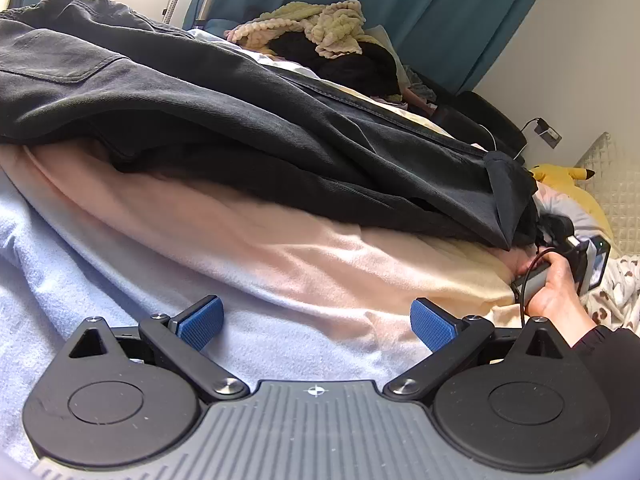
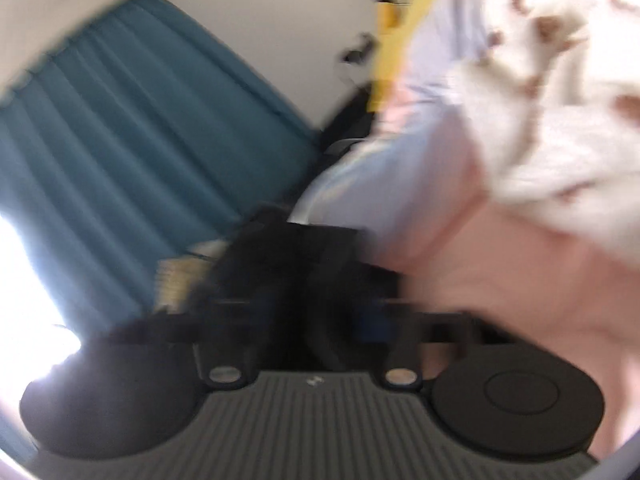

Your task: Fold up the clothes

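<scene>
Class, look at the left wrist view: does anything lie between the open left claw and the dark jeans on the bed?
Nothing solid. Only bedding separates the left claw from the dark jeans: a pale blue blanket, then a pink sheet under the jeans.

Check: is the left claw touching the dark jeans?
Apart. In the left wrist view the open left claw hovers over light blue fabric, with a band of pink sheet lying between its blue pads and the dark jeans.

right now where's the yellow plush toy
In the left wrist view, the yellow plush toy lies far right, beside the quilted headboard, beyond the dark jeans.
</scene>
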